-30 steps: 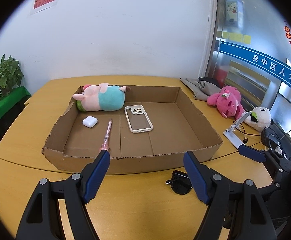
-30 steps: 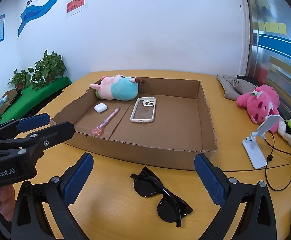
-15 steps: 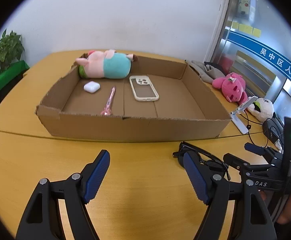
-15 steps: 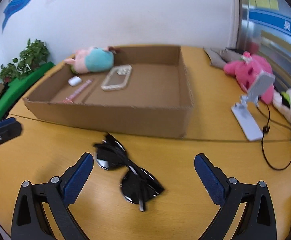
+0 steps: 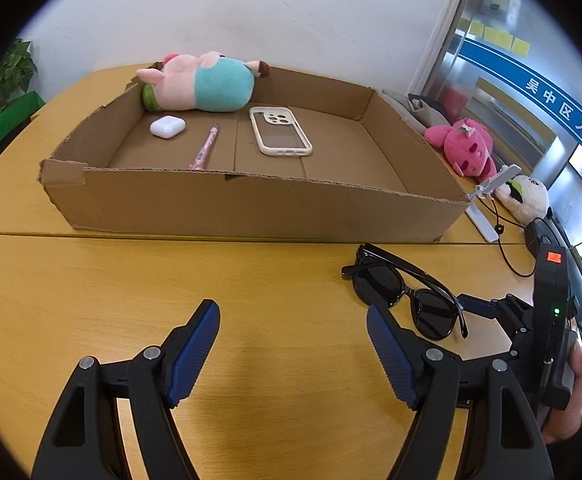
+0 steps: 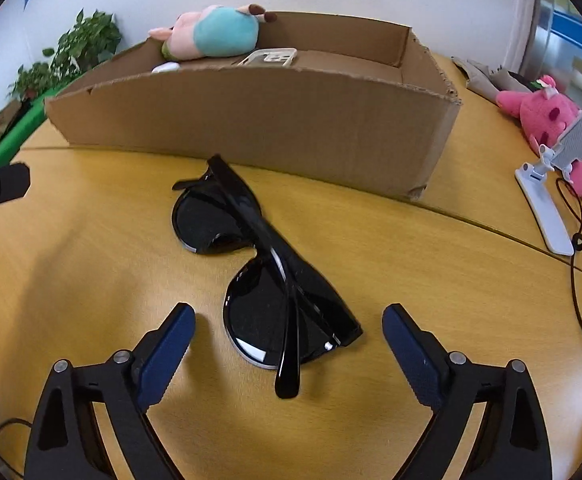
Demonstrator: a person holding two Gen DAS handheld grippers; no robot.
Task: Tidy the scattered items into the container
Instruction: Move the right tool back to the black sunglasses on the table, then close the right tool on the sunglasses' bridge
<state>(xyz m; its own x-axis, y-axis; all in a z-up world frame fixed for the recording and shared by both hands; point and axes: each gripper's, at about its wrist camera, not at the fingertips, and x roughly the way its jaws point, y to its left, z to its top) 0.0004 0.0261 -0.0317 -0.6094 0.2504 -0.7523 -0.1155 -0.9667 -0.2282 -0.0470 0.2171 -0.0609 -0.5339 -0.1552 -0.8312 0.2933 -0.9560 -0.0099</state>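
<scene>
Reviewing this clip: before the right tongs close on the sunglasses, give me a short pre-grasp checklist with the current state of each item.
1. Right tongs open, having just been closing, pads not yet on the frame: ok.
2. Sunglasses folded, lying flat on the table, their near end between the right fingers: ok.
3. Left tongs open, empty, apart from the sunglasses: ok.
4. Cardboard box has bare floor right of the phone case: ok.
5. Black cable clear of the sunglasses: ok.
6. Fingertips low enough to catch the frame: cannot tell.
</scene>
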